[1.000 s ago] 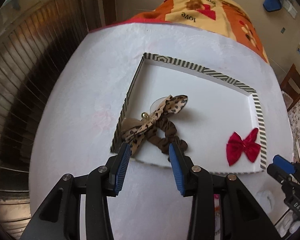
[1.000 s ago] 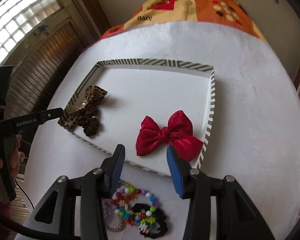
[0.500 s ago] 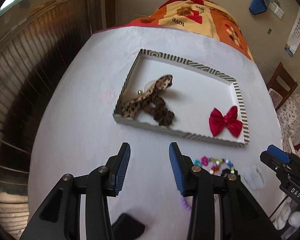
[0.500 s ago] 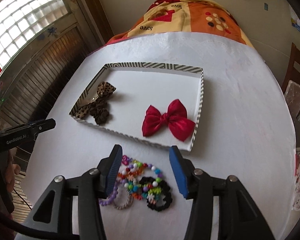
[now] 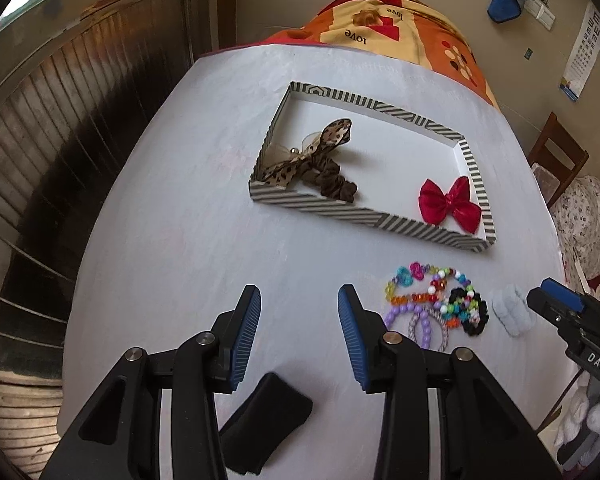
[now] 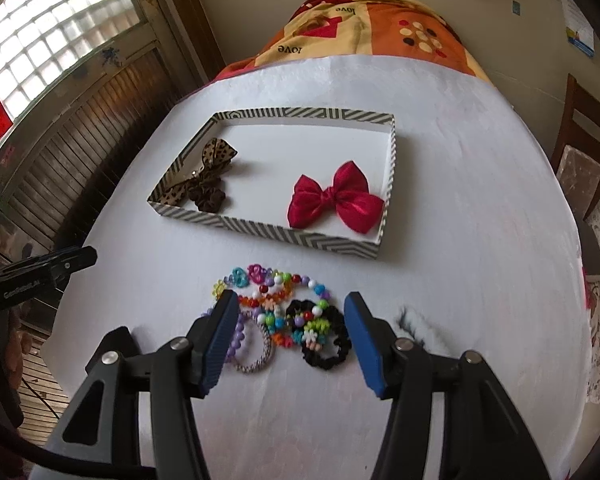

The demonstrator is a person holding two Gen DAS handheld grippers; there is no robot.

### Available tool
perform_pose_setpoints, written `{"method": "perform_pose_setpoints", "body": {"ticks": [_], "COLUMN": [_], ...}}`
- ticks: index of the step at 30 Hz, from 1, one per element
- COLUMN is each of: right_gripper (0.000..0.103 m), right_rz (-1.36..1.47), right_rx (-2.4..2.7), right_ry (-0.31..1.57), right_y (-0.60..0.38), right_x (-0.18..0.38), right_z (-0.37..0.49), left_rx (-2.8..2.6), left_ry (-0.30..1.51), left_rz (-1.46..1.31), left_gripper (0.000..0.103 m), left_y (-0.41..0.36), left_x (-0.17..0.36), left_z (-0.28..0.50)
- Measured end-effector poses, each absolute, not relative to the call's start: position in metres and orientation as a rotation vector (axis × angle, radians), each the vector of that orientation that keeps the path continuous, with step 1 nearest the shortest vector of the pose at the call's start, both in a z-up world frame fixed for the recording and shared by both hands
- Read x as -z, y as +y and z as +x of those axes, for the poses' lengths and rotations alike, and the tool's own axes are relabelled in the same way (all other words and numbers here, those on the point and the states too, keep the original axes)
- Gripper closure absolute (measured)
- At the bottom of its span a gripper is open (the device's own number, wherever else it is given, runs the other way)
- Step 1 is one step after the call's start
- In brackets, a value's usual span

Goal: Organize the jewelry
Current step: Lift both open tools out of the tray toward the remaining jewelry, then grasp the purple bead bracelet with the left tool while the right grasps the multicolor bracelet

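One striped tray with two things in it: one leopard bow scrunchie on the left, one red bow on the right. Near side of the tray, one pile of bead bracelets and hair ties, too tangled to count. One black pad, one pale scrunchie.

White table bears striped tray, bead bracelets.

The blanket reads "love"; the right hand-held gripper bears "DAS".
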State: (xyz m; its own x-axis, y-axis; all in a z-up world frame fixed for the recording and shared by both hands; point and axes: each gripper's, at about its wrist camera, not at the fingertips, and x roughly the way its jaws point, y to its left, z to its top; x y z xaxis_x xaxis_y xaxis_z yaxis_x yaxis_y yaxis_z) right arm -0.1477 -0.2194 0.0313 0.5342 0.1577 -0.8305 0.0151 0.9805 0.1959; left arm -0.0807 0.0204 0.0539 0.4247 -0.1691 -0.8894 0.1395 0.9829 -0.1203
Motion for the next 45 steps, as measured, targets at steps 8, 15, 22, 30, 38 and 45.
{"method": "perform_pose_setpoints", "body": {"ticks": [8, 15, 22, 30, 38, 45], "right_gripper": [0.044, 0.043, 0.042, 0.042, 0.042, 0.042], "right_rz": [0.192, 0.186, 0.185, 0.19, 0.18, 0.148], "right_rx": [-0.069, -0.057, -0.046, -0.027, -0.023, -0.038], "right_ry": [1.006, 1.02, 1.056, 1.084, 1.093, 1.097], "right_y": [-0.216, -0.216, -0.22, -0.23, -0.238, -0.245], "right_x": [-0.028, -0.024, -0.012, -0.001, 0.005, 0.007], "right_z": [-0.16, -0.172, -0.182, -0.185, -0.175, -0.154], "left_rx": [0.209, 0.224, 0.221, 0.244, 0.335, 0.374], "left_ry": [1.129, 1.162, 1.194, 1.244, 1.291, 1.312], "left_rz": [-0.017, -0.041, -0.056, -0.051, -0.013, 0.041], "left_gripper": [0.071, 0.071, 0.071, 0.071, 0.071, 0.071], "left_y": [0.026, 0.04, 0.05, 0.041, -0.002, -0.04], "left_x": [-0.049, -0.039, -0.03, -0.016, 0.004, 0.02], "left_z": [-0.1, -0.112, -0.117, -0.116, -0.104, -0.09]}}
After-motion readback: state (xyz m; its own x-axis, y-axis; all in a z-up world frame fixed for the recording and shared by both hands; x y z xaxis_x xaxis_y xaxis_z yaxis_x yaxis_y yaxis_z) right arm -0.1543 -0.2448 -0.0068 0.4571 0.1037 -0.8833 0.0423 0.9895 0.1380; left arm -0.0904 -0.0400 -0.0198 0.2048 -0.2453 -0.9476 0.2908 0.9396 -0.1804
